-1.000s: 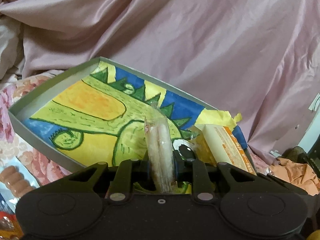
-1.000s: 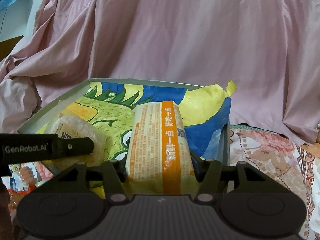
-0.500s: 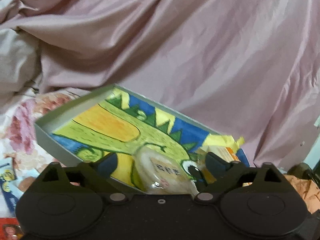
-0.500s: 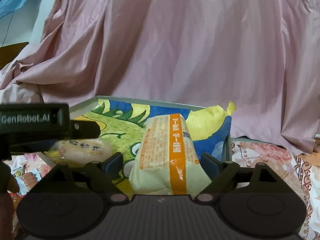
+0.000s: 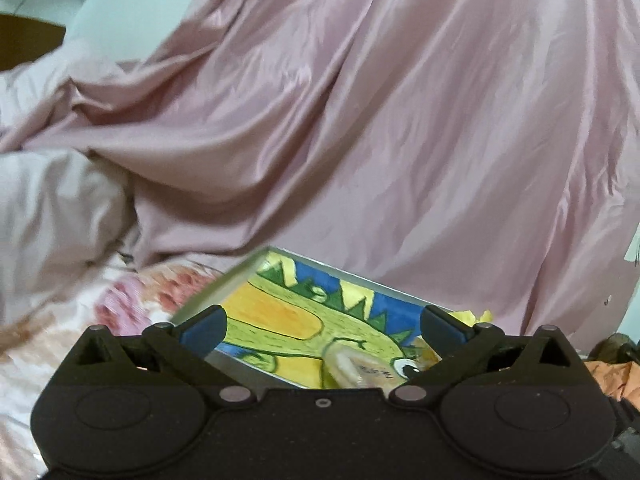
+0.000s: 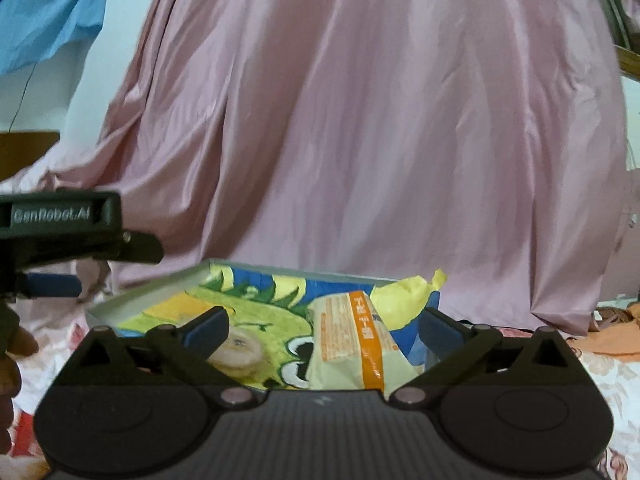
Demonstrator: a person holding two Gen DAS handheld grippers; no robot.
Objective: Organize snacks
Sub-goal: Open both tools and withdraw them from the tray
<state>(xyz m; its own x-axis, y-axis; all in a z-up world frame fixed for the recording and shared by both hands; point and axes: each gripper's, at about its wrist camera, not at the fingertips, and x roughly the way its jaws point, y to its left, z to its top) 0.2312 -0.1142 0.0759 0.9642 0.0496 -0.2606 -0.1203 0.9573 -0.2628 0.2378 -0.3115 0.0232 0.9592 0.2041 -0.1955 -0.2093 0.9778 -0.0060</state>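
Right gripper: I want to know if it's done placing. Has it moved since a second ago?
Yes. The right gripper has opened and backed away from the orange-striped packet, which lies free in the tray.

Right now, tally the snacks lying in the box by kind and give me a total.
Round clear-wrapped snack: 1
Long packet with an orange stripe: 1
Total: 2, both lying loose in the box, with the left gripper and right gripper open.

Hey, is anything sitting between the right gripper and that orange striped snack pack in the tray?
Nothing visible. The right gripper is open, with the orange striped snack pack lying in the tray straight ahead between its fingers.
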